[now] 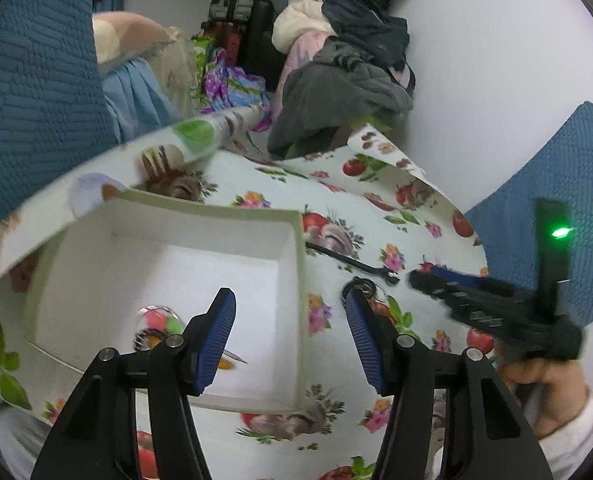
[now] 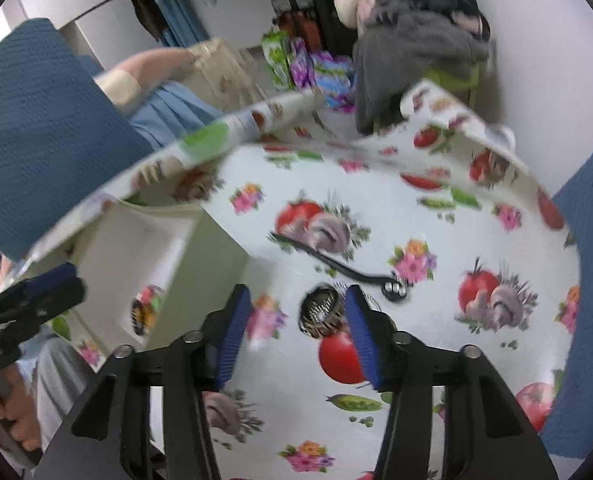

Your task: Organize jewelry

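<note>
The white cardboard box [image 1: 168, 280] – square, open-topped, with matte walls – serves as the landmark on the surface [image 1: 376, 220], which is covered by a glossy oilcloth printed with tomatoes, mushrooms and flowers. Inside the box, near its front wall, lies a round, colourful piece of jewelry [image 1: 156, 322] with a toothed metal edge. Above the box's right front part hang the left tongs [image 1: 290, 318], their ribbed blue pads spread with nothing between them. Just right of the box a slim black strap [image 2: 336, 264] runs diagonally across the cloth, ending in a small studded clasp. Nearer than the strap, right of the box, sits a ring-shaped woven bracelet [image 2: 321, 311] in brown and silver tones. The right tongs [image 2: 296, 334] hover over it – pads apart, the bracelet close by the right pad, not pinched. Blue knitted fabric [image 2: 36, 132] rises behind the box.
</note>
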`<state>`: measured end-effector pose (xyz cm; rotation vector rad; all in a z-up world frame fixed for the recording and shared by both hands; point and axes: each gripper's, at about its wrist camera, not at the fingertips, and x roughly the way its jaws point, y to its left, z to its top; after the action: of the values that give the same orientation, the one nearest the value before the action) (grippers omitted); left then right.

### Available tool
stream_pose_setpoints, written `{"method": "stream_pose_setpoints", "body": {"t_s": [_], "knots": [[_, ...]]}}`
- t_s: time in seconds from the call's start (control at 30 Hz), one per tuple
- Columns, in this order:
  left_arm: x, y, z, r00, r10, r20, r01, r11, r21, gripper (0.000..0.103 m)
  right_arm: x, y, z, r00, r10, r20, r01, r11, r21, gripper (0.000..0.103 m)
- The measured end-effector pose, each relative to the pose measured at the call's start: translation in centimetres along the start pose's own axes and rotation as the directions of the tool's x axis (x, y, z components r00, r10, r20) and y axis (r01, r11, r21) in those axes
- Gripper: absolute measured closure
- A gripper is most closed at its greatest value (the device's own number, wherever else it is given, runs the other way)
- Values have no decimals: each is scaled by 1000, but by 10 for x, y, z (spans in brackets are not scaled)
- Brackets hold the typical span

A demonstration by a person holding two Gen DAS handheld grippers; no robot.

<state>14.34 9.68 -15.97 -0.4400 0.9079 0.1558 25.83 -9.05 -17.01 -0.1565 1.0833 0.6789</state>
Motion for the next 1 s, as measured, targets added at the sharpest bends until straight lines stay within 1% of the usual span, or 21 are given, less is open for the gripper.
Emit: {"method": "stream_pose_setpoints", "body": {"t_s": [0.03, 0.07, 0.1, 0.17, 0.23, 0.47, 0.53, 0.57, 0.67, 0.8, 0.87, 0.9, 1.0], "knots": [[1, -3, -2, 1000, -14, 2, 14, 1000, 2, 46, 10, -6, -4, 1000, -3, -18, 3, 1000, 8, 63], [2, -6, -3, 1000, -22, 7, 22, 1000, 8, 46, 17, -10, -7, 1000, -4, -31, 5, 1000, 16, 66], [2, -10, -4, 1000, -25, 10, 25, 1000, 18, 46, 28, -15, -10, 999, 0, -49, 1, 1000, 26, 71], [3, -17, -4, 1000, -21, 12, 20, 999, 34, 46, 46, -25, -15, 997, 13, -77, -9, 999, 51, 74], [4, -21, -5, 1000, -8, 11, 8, 999, 46, 46, 62, -32, -19, 996, 18, -92, -12, 998, 68, 75], [10, -26, -8, 1000, -9, -9, 10, 999, 52, 46, 88, -42, -22, 994, 33, -106, -24, 997, 77, 78], [13, -29, -9, 1000, -11, -19, 12, 998, 55, 46, 95, -46, -23, 992, 48, -115, -37, 995, 94, 83], [14, -31, -9, 1000, -8, -23, 9, 998, 56, 46, 97, -47, -23, 992, 55, -118, -43, 994, 100, 90], [19, -35, -10, 999, -3, -34, 5, 998, 59, 46, 96, -46, -23, 992, 38, -118, -27, 995, 91, 95], [27, -40, -11, 998, -19, -58, 22, 998, 51, 46, 80, -48, -23, 995, 31, -93, -21, 995, 100, 95], [34, -44, -14, 997, -38, -72, 41, 998, 46, 46, 73, -48, -23, 996, 30, -88, -21, 995, 102, 95], [38, -47, -15, 995, -59, -86, 63, 997, 49, 46, 70, -48, -23, 996, 24, -86, -15, 995, 99, 95], [50, -57, -21, 992, -62, -110, 70, 995, 68, 46, 60, -50, -26, 996, 3, -88, 6, 995, 100, 95]]}}
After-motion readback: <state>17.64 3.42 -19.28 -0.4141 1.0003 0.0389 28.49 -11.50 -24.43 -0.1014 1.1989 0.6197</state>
